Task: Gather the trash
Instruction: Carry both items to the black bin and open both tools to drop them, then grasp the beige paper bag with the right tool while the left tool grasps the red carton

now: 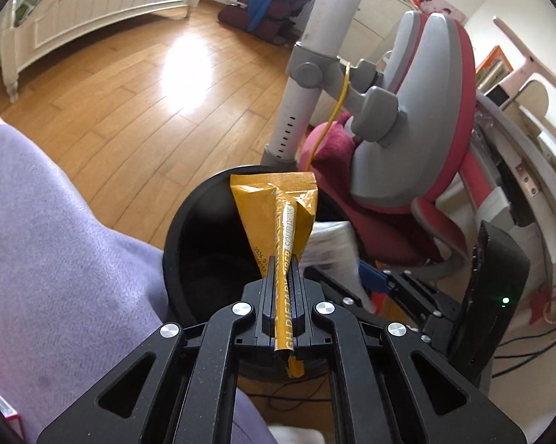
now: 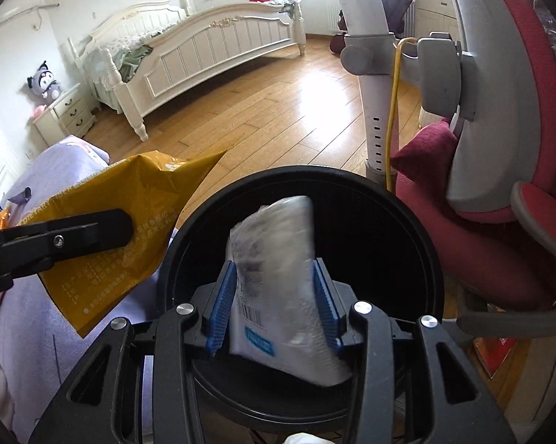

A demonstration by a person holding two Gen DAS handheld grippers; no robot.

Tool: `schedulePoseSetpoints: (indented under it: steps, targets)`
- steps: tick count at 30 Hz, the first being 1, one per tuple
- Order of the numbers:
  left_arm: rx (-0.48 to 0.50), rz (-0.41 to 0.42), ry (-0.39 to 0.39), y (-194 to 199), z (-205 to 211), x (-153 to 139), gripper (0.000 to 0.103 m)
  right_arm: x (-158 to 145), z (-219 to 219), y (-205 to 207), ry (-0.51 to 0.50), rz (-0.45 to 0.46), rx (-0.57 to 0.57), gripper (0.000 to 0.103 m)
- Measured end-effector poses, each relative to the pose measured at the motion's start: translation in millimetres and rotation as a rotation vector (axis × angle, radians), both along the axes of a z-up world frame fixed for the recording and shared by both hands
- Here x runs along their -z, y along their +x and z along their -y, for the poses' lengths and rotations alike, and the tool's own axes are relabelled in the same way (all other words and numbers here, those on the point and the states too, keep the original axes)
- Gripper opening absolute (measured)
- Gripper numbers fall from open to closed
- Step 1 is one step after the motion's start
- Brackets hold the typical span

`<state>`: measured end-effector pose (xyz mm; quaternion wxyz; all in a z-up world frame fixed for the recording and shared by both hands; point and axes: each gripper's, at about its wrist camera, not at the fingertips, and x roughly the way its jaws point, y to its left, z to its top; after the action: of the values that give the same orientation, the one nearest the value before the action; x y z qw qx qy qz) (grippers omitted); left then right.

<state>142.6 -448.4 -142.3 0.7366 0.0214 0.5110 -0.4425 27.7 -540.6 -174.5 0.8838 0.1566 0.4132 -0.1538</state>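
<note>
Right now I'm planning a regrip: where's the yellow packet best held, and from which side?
Hold the yellow packet along its folded centre seam, coming from its narrow end. It is flat and limp, and the stiffer seam fits between closed jaws, as the left gripper has it.

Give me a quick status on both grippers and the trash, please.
Left hand-held gripper shut on yellow wrapper. Right hand-held gripper holds white packet over black bin. Nothing blocking.
</note>
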Motion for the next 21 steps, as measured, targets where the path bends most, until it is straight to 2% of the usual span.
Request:
schedulePoseSetpoints:
  steps: [1, 2, 4, 6, 11, 13, 15, 16, 17, 19, 21]
  targets:
    - [0.000, 0.014, 0.016, -0.7, 2.5, -0.3, 0.011, 0.0, 0.6, -0.9, 0.004, 0.001, 0.002, 0.054]
    - [0.001, 0.019, 0.026, -1.3, 3.9, -0.8, 0.016, -0.9, 1.0, -1.7, 0.012, 0.004, 0.005, 0.072]
    - [-0.013, 0.036, 0.031, -3.0, -0.7, -4.2, 0.047, 0.6, 5.6, -5.0, 0.032, 0.023, 0.007, 0.081]
    - [-0.034, 0.064, 0.021, -5.4, -9.5, -10.8, 0.064, -3.1, 2.9, -7.0, 0.024, 0.028, 0.003, 0.081]
    - [-0.087, 0.108, -0.030, -13.9, -52.5, -41.4, 0.067, -21.2, -15.0, -10.2, 0.024, 0.073, -0.055, 0.081]
    - [-0.129, 0.134, -0.065, -19.9, -81.2, -58.0, 0.069, -35.5, -31.6, -10.1, -0.023, 0.113, -0.107, 0.081]
    - [-0.181, 0.160, -0.096, -26.8, -114.5, -73.1, 0.070, -56.5, -55.6, -10.8, -0.113, 0.178, -0.173, 0.081]
    - [-0.210, 0.177, -0.109, -31.4, -134.9, -80.6, 0.070, -69.0, -68.7, -12.4, -0.159, 0.225, -0.208, 0.086]
    - [-0.237, 0.197, -0.115, -35.9, -153.9, -86.9, 0.070, -81.8, -81.8, -14.5, -0.197, 0.277, -0.248, 0.099]
    - [-0.321, 0.244, -0.102, -45.5, -198.8, -98.3, 0.070, -100.8, -105.4, -13.7, -0.235, 0.344, -0.330, 0.098]
    - [-0.408, 0.280, -0.082, -55.5, -244.1, -107.5, 0.070, -108.3, -125.3, 0.2, -0.213, 0.306, -0.417, 0.098]
